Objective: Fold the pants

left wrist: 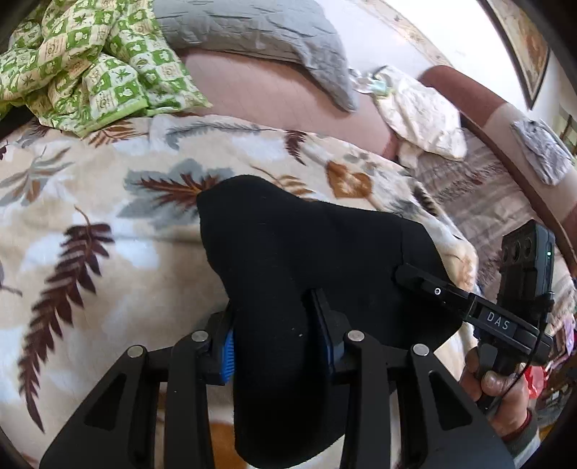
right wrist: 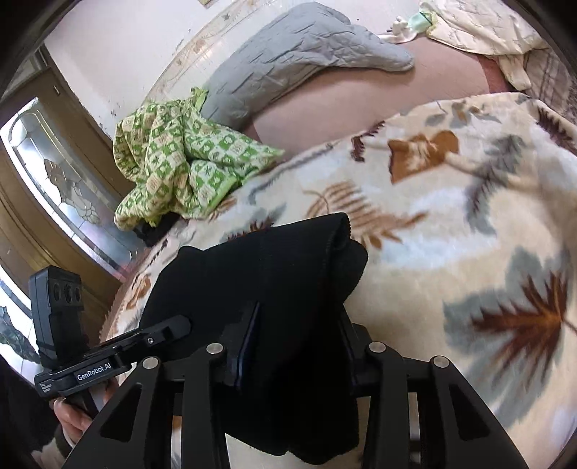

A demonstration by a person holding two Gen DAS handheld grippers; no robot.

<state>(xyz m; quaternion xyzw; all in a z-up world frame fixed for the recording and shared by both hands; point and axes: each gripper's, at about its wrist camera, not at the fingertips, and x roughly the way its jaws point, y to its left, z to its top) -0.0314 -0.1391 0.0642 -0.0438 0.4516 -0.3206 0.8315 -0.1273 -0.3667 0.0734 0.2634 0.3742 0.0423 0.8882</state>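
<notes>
The black pants [left wrist: 288, 245] lie bunched on the leaf-patterned blanket [left wrist: 90, 216], and both grippers hold them. In the left wrist view my left gripper [left wrist: 277, 346] is shut on a thick fold of the pants, with the blue pads [left wrist: 228, 355] pressing the cloth from either side. The right gripper's fingertip [left wrist: 407, 276] bites the pants' right edge, held by a hand [left wrist: 497, 389]. In the right wrist view my right gripper [right wrist: 295, 342] is shut on the pants [right wrist: 270, 259], whose folded hem points away. The left gripper [right wrist: 173, 324] grips the pants' left edge there.
A green checked cloth [left wrist: 83, 61] and a grey pillow [left wrist: 259, 32] lie at the bed's far side. A cream cloth [left wrist: 422, 112] sits far right by the brown bed frame [left wrist: 479, 104]. A wooden door with glass [right wrist: 54, 173] stands at the left.
</notes>
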